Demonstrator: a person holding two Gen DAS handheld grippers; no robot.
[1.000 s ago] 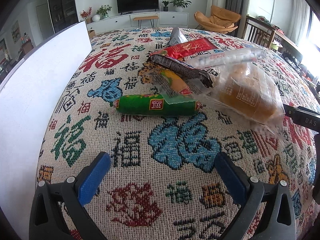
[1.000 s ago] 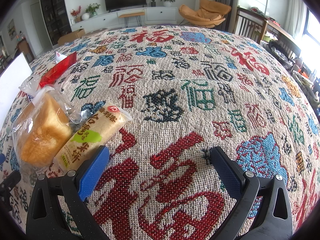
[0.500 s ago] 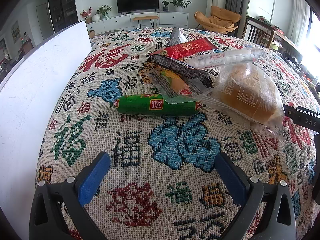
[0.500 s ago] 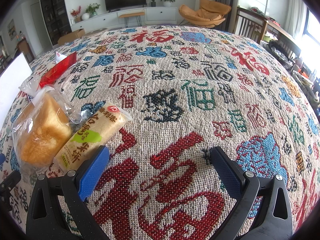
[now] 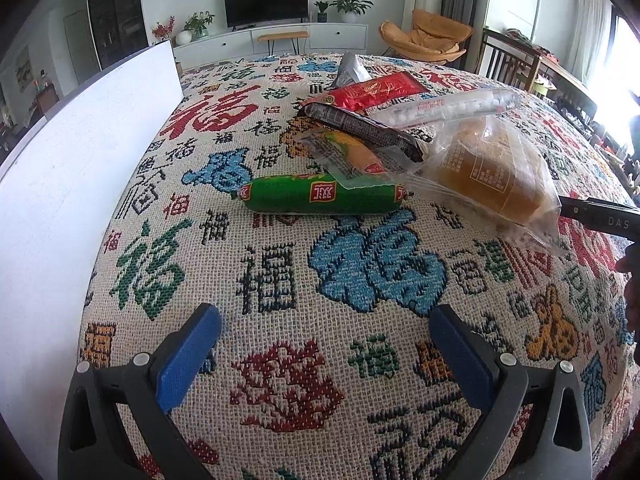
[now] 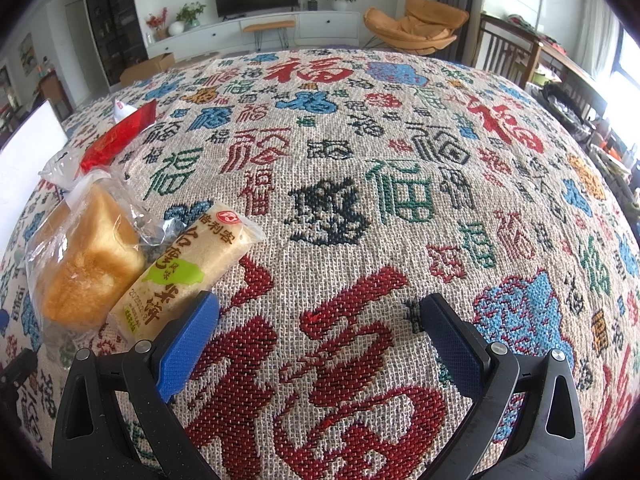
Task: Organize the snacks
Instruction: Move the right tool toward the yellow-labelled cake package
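Observation:
A heap of snacks lies on the patterned tablecloth [image 5: 280,280]. Nearest my left gripper [image 5: 324,344] is a green sausage [image 5: 320,198]. Behind it are a clear packet with an orange snack [image 5: 352,152], a dark wrapper [image 5: 360,128], a red packet [image 5: 376,92], a long clear tube of white sweets [image 5: 448,110] and a bagged bread loaf [image 5: 492,176]. My left gripper is open and well short of the sausage. In the right wrist view the bread [image 6: 88,256] and a rice-cracker pack [image 6: 188,268] lie left of my open right gripper [image 6: 320,332], the cracker touching its left finger [image 6: 188,344].
A white board [image 5: 68,184] stands along the table's left edge. A black tool part [image 5: 600,218] reaches in from the right beside the bread. Beyond the table are a TV cabinet [image 5: 272,40], an orange chair [image 5: 428,36] and wooden chairs [image 5: 520,64].

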